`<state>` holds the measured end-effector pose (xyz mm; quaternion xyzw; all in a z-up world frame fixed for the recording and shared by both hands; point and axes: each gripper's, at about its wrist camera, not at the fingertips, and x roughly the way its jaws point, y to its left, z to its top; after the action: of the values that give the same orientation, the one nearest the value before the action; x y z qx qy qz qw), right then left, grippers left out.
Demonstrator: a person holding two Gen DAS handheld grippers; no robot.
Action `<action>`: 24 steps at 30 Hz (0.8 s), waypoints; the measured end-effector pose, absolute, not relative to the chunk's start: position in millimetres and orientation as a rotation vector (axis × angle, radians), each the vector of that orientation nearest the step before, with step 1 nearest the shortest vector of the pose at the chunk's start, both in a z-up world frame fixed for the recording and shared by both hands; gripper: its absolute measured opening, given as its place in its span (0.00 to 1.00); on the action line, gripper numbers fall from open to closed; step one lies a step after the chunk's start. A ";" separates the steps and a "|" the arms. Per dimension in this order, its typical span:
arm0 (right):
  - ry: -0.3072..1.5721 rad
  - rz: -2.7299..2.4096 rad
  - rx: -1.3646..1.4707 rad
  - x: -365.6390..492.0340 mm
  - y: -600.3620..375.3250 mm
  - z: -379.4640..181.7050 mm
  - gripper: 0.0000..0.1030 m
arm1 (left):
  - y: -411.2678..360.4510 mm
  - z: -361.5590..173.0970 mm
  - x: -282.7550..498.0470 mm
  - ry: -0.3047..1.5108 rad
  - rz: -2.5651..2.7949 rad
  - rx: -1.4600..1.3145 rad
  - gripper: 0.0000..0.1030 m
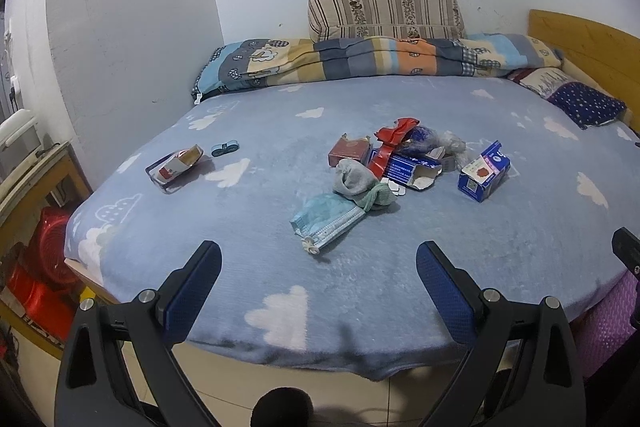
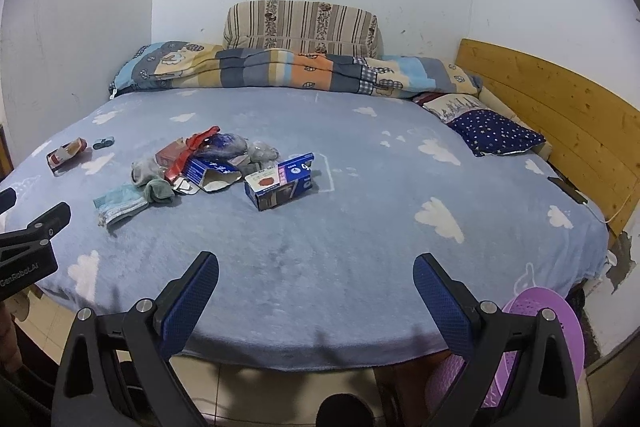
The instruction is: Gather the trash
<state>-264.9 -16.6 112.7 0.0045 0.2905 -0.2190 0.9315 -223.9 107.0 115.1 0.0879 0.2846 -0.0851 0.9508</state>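
Both tools are showing the same build. The left gripper point(image 1: 319, 259) is wearing matte black plastic arms with triangular cut-outs, silver round screws at the joints, and blue pads point(image 1: 196, 297) with a fine diamond grip texture. The right gripper point(image 2: 316, 269) is looking identical, blue pads point(image 2: 442, 301) and all. White lettering, "GenRobot.AI", is showing on the left one's black side.

Two blue cartons point(image 1: 483, 171) point(image 1: 408, 169), one face mask point(image 1: 326, 221), two pillows point(image 1: 384, 13) point(image 1: 582, 103).
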 end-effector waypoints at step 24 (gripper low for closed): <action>0.613 -0.444 0.019 -264.6 -17.1 112.3 0.96 | 105.7 113.7 -225.7 0.580 -0.171 0.179 0.95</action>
<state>-264.6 -17.1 112.3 0.0092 0.2990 -0.2167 0.9293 -225.7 105.7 113.7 0.0879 0.2850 -0.0839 0.9508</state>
